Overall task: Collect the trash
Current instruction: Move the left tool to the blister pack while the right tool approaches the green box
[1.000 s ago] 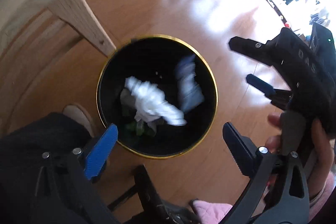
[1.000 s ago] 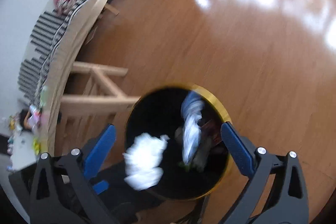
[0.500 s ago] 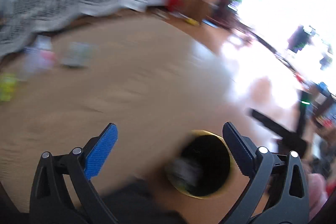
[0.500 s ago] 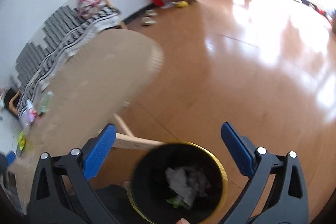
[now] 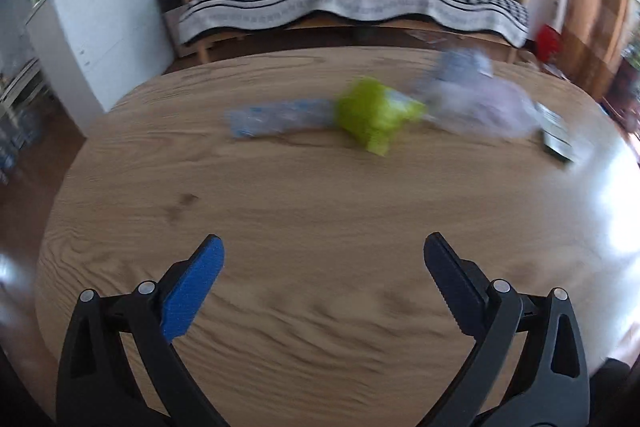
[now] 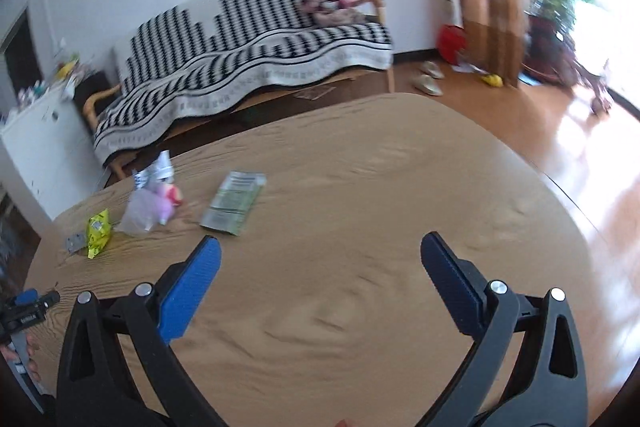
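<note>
Left tool and right tool both gape wide, empty, angled forward.

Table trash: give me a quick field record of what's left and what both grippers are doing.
surface: wooden table
left gripper: open, empty, above the table
right gripper: open, empty, above the table
green packet: flat, nearest the right gripper
clear bag: crumpled, left of the green packet
yellow wrapper: left of the clear bag
blue wrapper: blurred, beside the yellow wrapper
bin: not in view
</note>
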### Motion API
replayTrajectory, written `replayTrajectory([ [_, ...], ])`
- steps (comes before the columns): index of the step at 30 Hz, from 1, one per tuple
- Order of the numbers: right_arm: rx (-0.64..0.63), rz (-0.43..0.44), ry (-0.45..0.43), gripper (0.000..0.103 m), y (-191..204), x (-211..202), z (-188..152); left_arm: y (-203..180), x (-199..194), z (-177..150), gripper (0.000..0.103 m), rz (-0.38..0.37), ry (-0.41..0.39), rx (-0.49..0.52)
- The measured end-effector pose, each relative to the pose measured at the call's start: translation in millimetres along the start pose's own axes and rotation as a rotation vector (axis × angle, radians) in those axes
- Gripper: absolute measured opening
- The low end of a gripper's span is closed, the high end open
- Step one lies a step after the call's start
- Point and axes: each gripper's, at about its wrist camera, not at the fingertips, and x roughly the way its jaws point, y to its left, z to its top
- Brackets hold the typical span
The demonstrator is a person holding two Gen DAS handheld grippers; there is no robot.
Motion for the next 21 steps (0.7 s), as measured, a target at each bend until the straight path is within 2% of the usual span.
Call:
replayTrajectory([
  [5,-0.046,0.0,0.031,0.097,52,48,11,53,42,46,0.097,0.045,0.012,0.085],
  [8,-0.033,-0.015,0.052,0.097,66,76,18,67,68,68,0.097,0.054,0.027,0.162],
  [10,-0.029,-0.024,0.065,0.097,72,93,23,70,84,80,0.097,0.036,0.029,0.2],
  [16,-0.051,-0.035,0.114,0.097,105,148,38,79,117,100,0.097,-0.095,0.041,0.3],
  [19,-0.056,-0.051,0.14,0.097,114,172,40,75,125,102,0.097,-0.128,0.028,0.342],
  [21,-0.066,-0.059,0.187,0.097,119,192,35,72,134,104,0.097,-0.127,0.031,0.361],
])
